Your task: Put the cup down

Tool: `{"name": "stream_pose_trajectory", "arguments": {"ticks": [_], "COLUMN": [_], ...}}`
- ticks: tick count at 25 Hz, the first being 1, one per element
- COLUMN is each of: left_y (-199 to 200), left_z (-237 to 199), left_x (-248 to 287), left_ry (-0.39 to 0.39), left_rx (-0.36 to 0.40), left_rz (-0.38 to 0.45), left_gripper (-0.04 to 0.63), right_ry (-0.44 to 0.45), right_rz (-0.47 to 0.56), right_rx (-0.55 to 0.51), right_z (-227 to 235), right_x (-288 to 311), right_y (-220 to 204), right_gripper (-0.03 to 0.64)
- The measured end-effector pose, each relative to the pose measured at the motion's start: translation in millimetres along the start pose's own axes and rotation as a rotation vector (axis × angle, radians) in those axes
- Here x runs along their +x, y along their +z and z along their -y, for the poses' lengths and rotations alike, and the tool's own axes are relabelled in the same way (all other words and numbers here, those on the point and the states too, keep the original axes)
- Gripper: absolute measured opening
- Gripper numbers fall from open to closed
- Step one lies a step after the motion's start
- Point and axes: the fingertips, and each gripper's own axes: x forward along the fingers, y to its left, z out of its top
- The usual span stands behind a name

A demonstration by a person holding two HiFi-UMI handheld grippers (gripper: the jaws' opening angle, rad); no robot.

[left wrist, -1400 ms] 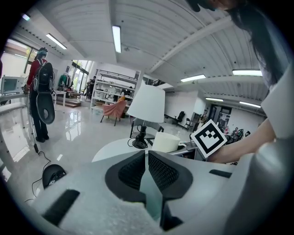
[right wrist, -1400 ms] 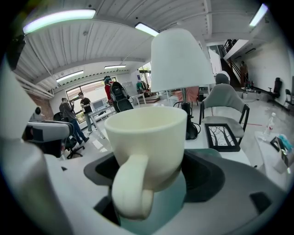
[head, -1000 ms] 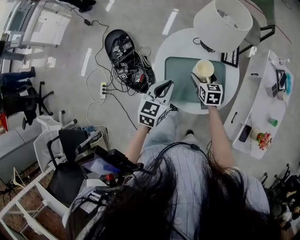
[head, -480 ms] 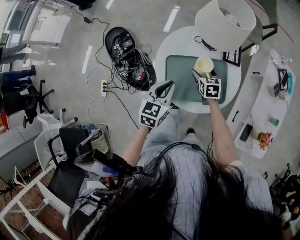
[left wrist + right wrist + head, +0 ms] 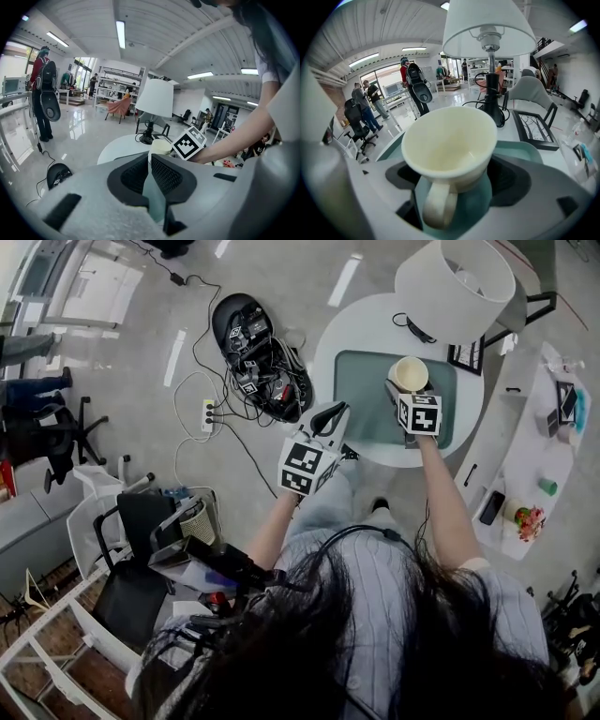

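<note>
Over the green mat (image 5: 361,404), R gripper (image 5: 410,390), clamped on the cup (image 5: 410,373), has edged fwd; not down yet. L gripper (image 5: 328,416) jaws together, empty.

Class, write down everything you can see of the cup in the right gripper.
The cup is cream-coloured, glossy and ceramic-looking, with a rim flaring wider than its base and one loop handle facing the gripper camera. It is empty and roughly upright. The right gripper holds it, fingers closed on its lower body. It is over the green mat on the round white table; whether its base touches the mat cannot be told.
</note>
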Motion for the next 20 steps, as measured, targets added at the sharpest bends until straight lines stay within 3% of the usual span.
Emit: {"name": "stream_pose_trajectory", "arguments": {"ticks": [13, 20], "left_y": [5, 13], "left_z": [-9, 9], "left_x": [-13, -15], "left_ry": [0.051, 0.03], "left_rx": [-0.014, 0.009], "left_rz": [0.036, 0.049], "left_gripper": [0.017, 0.017], "right_ry": [0.008, 0.075], "right_rz": [0.063, 0.159], "right_rx": [0.056, 0.072], "right_z": [-5, -20], "right_x": [-36, -80], "right_y": [18, 35], "right_gripper": [0.397, 0.397]}}
